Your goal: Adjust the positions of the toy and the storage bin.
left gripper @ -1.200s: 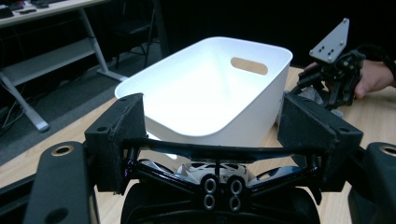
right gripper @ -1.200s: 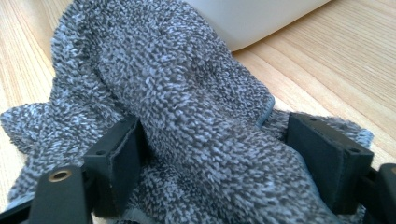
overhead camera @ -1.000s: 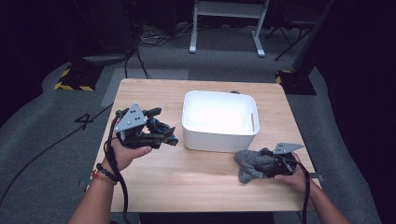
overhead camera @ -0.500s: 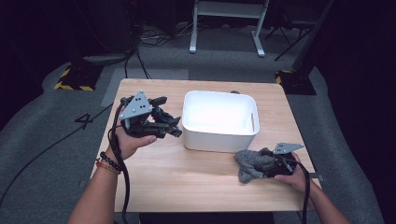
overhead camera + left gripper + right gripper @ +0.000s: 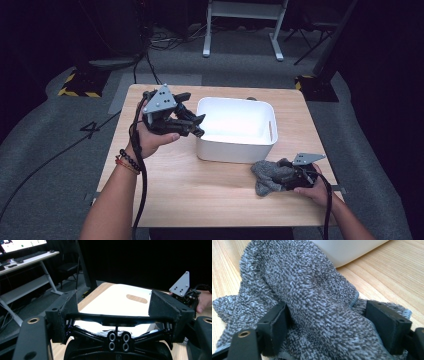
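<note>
Light wood table (image 5: 200, 200), grain running left-right, bare apart from white bin (image 5: 235, 129) sitting mid-table toward far edge. Grey cloth (image 5: 270, 176) lies bunched on table just beside bin's near right corner, touching or nearly touching its wall. My right tongs (image 5: 285, 177) sit low at the cloth, jaws apart w/ a thick fold of cloth between them, not squeezed tight. My left tongs (image 5: 192, 122) held up off table at bin's left wall, jaws wide apart, nothing between. Room dark: grey carpet floor (image 5: 60, 150), black-yellow hazard tape (image 5: 75, 92) left of table, white desk frame (image 5: 245, 27) beyond bin, cables on floor.
</note>
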`<move>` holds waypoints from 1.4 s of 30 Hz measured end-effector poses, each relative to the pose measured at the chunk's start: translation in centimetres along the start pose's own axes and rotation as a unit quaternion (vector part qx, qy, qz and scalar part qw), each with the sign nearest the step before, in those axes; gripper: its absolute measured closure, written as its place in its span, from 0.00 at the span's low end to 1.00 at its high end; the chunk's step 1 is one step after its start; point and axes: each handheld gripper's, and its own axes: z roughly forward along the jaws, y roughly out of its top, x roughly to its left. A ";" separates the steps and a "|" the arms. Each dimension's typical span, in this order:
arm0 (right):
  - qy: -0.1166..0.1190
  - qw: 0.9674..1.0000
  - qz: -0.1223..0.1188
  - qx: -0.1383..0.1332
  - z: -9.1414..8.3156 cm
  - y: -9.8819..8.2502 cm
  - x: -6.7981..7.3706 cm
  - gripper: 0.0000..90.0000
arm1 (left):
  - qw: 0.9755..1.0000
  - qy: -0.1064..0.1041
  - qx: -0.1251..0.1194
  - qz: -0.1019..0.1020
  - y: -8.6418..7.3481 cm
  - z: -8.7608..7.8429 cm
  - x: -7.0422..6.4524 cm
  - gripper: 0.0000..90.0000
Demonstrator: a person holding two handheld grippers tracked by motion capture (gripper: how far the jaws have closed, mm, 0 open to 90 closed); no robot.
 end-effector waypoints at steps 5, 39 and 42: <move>0.000 1.000 0.000 -0.001 0.0 0.0 0.0 0.23 | 1.000 -0.004 -0.005 0.002 0.7 1.1 0.1 0.27; 0.002 1.000 0.001 -0.002 0.0 0.0 0.0 0.23 | 0.999 -0.028 0.039 0.011 0.9 8.8 0.2 0.27; 0.002 1.000 0.001 -0.002 0.0 0.0 0.0 0.23 | 0.998 -0.030 0.047 0.010 0.6 9.4 0.2 0.27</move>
